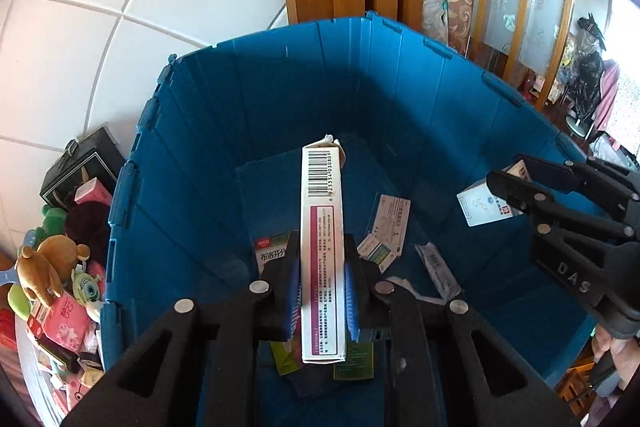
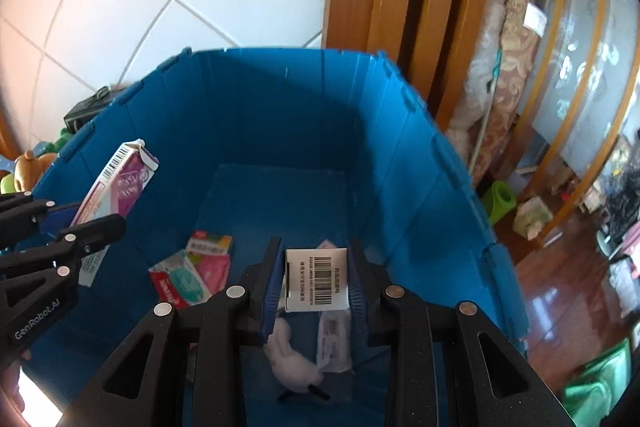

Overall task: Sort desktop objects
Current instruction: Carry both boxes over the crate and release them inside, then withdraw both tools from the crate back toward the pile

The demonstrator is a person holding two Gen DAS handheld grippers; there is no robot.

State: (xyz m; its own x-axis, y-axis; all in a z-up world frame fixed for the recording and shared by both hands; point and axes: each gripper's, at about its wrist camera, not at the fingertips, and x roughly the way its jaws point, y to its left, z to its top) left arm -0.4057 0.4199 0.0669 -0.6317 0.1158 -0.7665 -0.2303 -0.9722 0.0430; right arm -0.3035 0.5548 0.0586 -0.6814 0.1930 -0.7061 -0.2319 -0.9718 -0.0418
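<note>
Left gripper (image 1: 322,291) clamping a long white-and-pink box (image 1: 323,251), hovering over the blue crate (image 1: 280,83); right gripper (image 2: 316,287) gripping a small white barcoded box (image 2: 316,279) over the same crate, packets (image 2: 192,275) lying on its floor.

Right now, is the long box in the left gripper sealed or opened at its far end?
Opened. The long box in the left gripper has a torn, ragged end flap standing up beside the barcode.
</note>
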